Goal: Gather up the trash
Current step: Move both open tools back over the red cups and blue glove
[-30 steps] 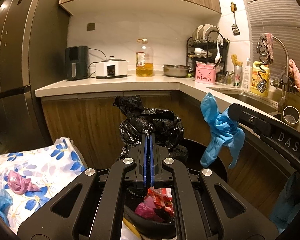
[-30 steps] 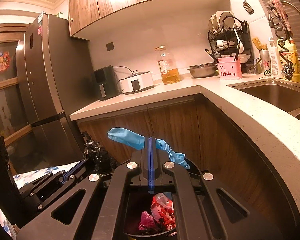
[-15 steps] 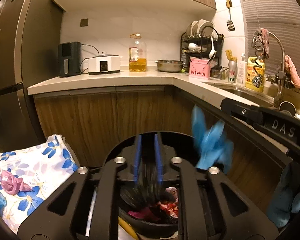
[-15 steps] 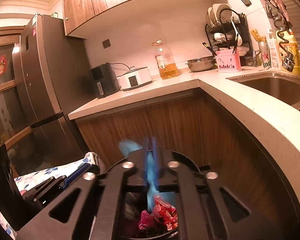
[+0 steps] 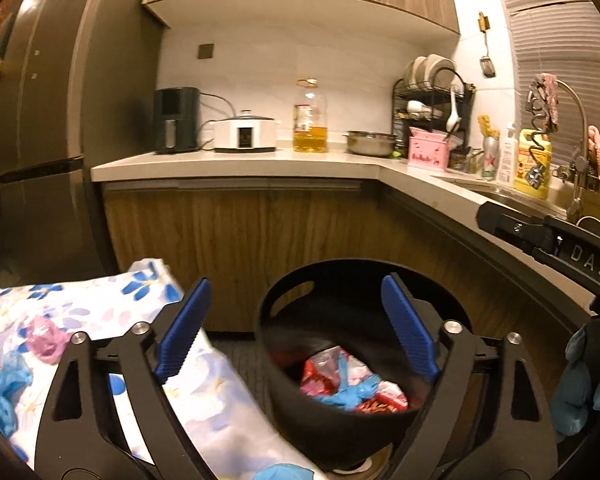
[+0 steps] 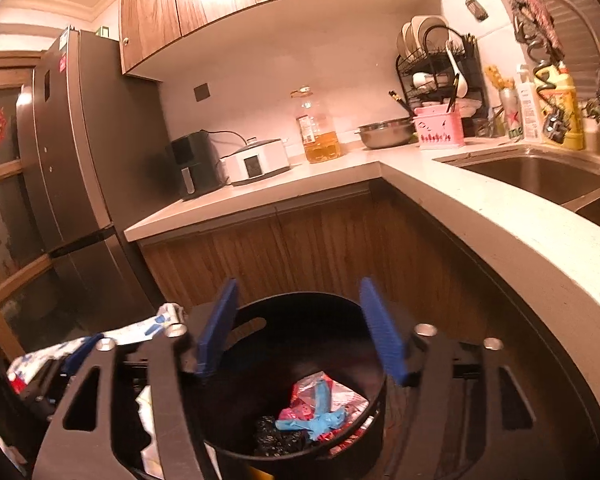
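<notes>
A black round trash bin [image 5: 288, 292] stands on the floor below both grippers; it also shows in the right wrist view [image 6: 300, 308]. Inside lie a blue glove [image 6: 316, 420], a crumpled black bag [image 6: 276, 438] and red wrappers [image 5: 320, 372]. My left gripper [image 5: 296, 328] is open and empty above the bin's left rim. My right gripper [image 6: 300, 328] is open and empty above the bin. A floral cloth [image 5: 80, 308] at the left carries a purple wrapper [image 5: 46, 338] and a blue scrap [image 5: 8, 380].
Wooden cabinets [image 5: 240, 240] under a white counter [image 5: 236, 160] stand behind the bin. A fridge [image 5: 40, 120] is at the left, a sink [image 6: 540, 172] at the right. The right gripper's body [image 5: 548, 240] shows at the right of the left wrist view.
Both grippers opened. The black bag fell from the left gripper and the blue glove from the right gripper into the bin.
</notes>
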Available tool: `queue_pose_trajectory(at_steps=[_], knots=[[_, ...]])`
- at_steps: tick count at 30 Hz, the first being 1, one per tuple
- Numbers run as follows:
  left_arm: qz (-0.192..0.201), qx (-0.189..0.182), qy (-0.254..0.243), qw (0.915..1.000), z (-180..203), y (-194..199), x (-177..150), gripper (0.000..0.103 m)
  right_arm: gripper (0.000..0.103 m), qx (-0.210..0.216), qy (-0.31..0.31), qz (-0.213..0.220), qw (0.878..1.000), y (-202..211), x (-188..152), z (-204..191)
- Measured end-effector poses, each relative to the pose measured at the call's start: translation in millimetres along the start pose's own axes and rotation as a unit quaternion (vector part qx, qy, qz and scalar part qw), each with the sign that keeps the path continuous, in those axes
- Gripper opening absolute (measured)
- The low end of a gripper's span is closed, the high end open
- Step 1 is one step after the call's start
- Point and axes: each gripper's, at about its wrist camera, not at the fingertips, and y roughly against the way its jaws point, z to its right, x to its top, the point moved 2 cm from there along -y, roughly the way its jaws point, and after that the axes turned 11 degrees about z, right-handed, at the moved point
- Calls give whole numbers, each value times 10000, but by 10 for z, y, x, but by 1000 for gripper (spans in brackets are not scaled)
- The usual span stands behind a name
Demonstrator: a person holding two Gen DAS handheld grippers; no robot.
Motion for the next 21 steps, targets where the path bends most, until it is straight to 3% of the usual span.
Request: queue_pose_trajectory(at_steps=[5, 11, 21], knots=[[111, 395, 77, 9991, -208, 315, -51, 90, 80, -196, 90, 75, 9997, 126, -61, -27], [317, 1094, 236, 9932, -613, 750, -85, 90, 81, -254, -48, 131, 9996, 291, -126, -131], [435, 2297, 415, 9714, -1454, 1487, -258, 90, 81, 263, 23, 55, 9996, 526, -422, -759]])
